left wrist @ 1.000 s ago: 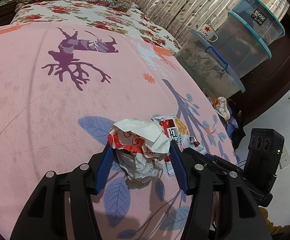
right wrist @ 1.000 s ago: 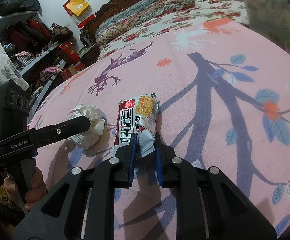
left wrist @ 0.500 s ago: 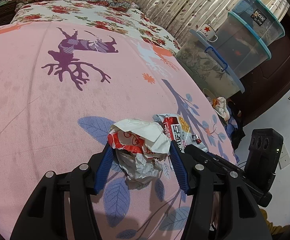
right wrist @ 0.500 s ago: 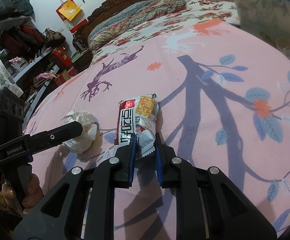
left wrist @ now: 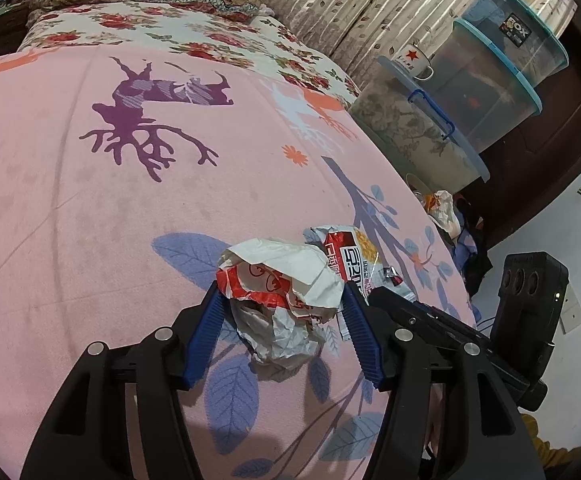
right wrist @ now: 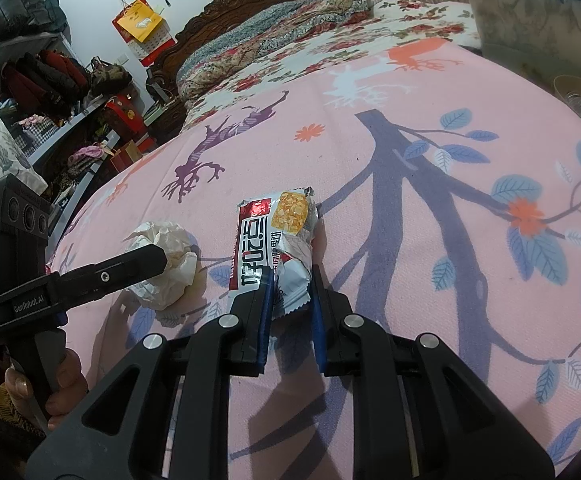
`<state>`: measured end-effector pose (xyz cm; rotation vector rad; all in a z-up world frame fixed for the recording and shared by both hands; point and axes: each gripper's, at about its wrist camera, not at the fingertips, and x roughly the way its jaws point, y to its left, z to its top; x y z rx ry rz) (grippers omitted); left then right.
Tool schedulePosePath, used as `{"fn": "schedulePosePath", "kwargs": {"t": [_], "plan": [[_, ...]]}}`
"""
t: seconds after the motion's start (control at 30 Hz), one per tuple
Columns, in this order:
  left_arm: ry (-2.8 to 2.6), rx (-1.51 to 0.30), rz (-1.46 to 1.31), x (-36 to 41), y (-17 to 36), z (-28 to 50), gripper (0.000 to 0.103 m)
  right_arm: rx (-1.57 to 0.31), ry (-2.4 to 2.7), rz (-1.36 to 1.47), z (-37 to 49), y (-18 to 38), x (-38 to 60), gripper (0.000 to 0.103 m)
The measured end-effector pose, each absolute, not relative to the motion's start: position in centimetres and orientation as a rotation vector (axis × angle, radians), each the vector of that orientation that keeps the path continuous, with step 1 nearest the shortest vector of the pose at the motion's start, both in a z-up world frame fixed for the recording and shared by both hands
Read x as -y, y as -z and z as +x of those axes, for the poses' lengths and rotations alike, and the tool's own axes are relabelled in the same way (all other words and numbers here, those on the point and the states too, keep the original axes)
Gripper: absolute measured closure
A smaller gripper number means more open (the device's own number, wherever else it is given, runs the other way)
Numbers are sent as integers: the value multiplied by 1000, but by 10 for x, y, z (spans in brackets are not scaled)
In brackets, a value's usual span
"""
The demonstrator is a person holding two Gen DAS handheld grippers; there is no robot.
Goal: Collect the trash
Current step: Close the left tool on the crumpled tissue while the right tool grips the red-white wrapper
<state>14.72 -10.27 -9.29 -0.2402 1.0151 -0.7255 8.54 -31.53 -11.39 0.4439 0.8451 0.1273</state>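
A crumpled red-and-white paper wrapper (left wrist: 282, 292) lies on the pink bedspread (left wrist: 90, 208). My left gripper (left wrist: 282, 300) has its blue pads against both sides of it, shut on it. It also shows in the right wrist view (right wrist: 166, 264), partly behind the left gripper's finger (right wrist: 130, 268). A red-and-white snack packet (right wrist: 278, 248) lies just right of it. My right gripper (right wrist: 290, 280) is shut on the packet's near end. The packet also shows in the left wrist view (left wrist: 354, 260).
Stacked clear storage bins (left wrist: 470, 92) with a mug (left wrist: 410, 58) stand beyond the bed's right side. More trash and a glass (left wrist: 438, 204) sit beside the bed edge. Shelves with clothes and bags (right wrist: 50, 92) stand at the left. A carved headboard (right wrist: 230, 12) is far back.
The right gripper has lifted and tilted slightly with the packet's near end in it. The left gripper stays closed on the crumpled wrapper, barely moved.
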Motion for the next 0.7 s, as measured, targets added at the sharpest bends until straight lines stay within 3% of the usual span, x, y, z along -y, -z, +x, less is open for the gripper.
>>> {"fn": "schedulePosePath", "kwargs": {"t": [0.7], "plan": [[750,-1017,-236,106,93,147,37,-845,-128,445,85,114,315,83]]}}
